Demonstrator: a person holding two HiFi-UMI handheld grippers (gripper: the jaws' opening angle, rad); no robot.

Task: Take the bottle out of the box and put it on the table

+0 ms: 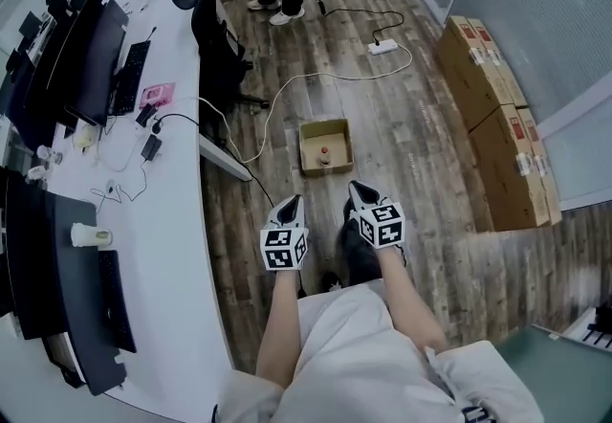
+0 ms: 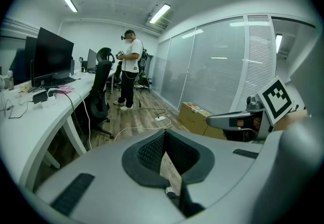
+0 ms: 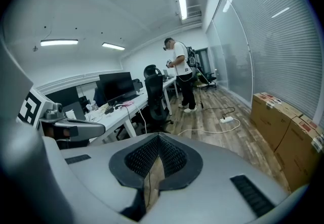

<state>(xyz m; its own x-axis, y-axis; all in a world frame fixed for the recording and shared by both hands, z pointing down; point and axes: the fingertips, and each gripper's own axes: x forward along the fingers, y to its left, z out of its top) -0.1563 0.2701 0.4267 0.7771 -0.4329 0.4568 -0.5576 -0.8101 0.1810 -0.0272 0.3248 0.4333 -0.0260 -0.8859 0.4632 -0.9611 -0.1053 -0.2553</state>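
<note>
The small bottle sits inside the open cardboard box on the floor, well apart from the table. Just short of the box, the left gripper and the right gripper each hold their fingers pressed together, empty. If they reach in like this, they could tip the bottle or shove the box.

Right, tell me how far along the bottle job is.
Done: nothing yet. The bottle stands upright inside the box.
In hand: the left tongs and right tongs are both shut and empty, held just short of the box.
Left: open one pair, grip the bottle, lift it out and set it on the table.
</note>
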